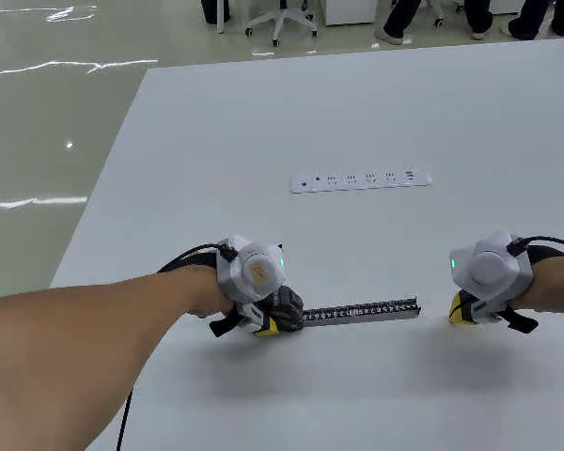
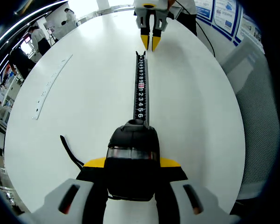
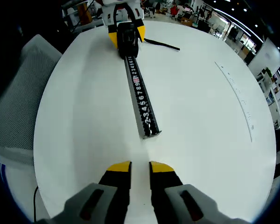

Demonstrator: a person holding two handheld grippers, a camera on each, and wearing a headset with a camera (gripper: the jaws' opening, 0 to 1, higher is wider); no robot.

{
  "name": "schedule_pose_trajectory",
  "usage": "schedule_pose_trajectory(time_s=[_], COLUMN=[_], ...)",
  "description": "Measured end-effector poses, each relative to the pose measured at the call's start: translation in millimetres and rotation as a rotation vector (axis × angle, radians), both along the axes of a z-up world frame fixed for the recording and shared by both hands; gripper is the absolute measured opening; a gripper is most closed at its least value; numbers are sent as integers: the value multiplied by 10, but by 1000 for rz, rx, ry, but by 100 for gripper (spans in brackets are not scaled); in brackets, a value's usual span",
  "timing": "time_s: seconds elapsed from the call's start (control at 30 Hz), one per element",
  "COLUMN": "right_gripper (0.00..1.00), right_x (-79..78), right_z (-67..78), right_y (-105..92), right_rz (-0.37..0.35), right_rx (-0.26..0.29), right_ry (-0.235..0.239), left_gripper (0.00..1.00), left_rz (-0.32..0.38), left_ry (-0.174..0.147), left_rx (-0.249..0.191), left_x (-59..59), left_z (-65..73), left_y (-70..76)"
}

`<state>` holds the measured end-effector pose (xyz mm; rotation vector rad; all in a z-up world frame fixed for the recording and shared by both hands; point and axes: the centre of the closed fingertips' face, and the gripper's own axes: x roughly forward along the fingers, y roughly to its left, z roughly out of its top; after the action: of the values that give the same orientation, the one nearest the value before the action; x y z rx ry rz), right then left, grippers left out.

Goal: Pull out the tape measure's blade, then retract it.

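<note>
Tech A: Jaw condition, both units?

Tech B: Left gripper [image 2: 133, 163] is clamped on the tape measure [image 2: 132, 149] case, one yellow pad on each side. Right gripper [image 3: 140, 167] has its jaws drawn nearly together with a thin slit between them, grasping nothing.

Tech A: Location of the tape measure?

Tech B: Lower centre of the head view, resting on the white table [image 1: 263, 113]. Its blade [image 1: 362, 311] lies extended flat on the surface toward the right gripper. The end hook [image 3: 150, 134] is near those jaws but apart from them.

Tech A: Legible markings?

Tech B: White numerals on the dark blade. In the left gripper view they read 6 down to 1 away from the case, then one red-marked figure, then 9 down to 2. Case markings cannot be made out.

Tech A: Surroundings, obstructions?

Tech B: Black wrist strap [image 2: 70, 151] trails from the case at lower left of the left gripper view. White power strip [image 1: 361, 179] lies above centre in the head view, well apart from the blade. Office chair base [image 1: 280, 14] stands at the top edge, on the floor beyond the table.
</note>
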<state>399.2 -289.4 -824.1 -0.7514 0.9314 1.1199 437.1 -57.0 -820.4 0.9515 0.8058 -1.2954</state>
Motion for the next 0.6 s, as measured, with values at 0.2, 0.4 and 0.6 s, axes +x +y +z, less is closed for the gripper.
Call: schedule_pose_trajectory(time_s=[0.2, 0.4, 0.6], right_gripper=[33, 26, 15], right_x=[217, 97, 180], right_z=[242, -83, -119], right_y=[420, 435, 437], right_rz=[38, 175, 181], right_rx=[54, -84, -102], right_ry=[-73, -1, -12], left_gripper=[34, 34, 34], left_rz=[-6, -23, -20], left_ry=[1, 3, 3], left_rx=[-4, -5, -5], left_x=[-7, -18, -13], left_z=[4, 11, 12], left_y=[0, 2, 7])
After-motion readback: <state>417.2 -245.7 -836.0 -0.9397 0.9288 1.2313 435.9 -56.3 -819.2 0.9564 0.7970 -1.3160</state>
